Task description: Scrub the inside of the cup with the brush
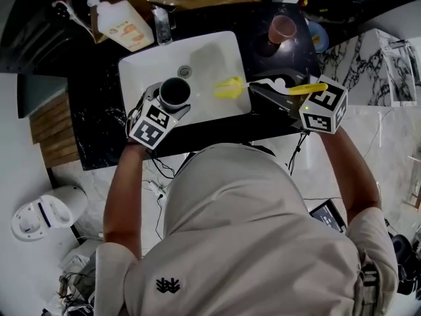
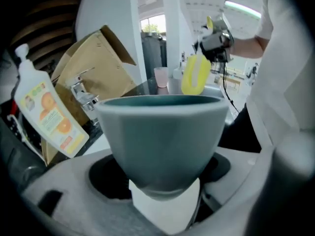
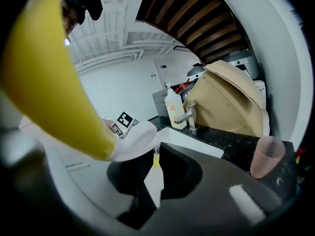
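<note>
Two things are held above the sink [image 1: 217, 51]: left gripper [image 2: 165, 208] fingers grasp the cup [image 1: 174, 92], right gripper [image 1: 266, 92] fingers grasp the brush [image 1: 228, 87].

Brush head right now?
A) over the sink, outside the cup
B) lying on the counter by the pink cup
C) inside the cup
A: the brush in the right gripper has its yellow head over the sink, apart from the cup that the left gripper holds.

Matt cup [image 2: 162, 136], glossy sink [image 1: 212, 56]
</note>
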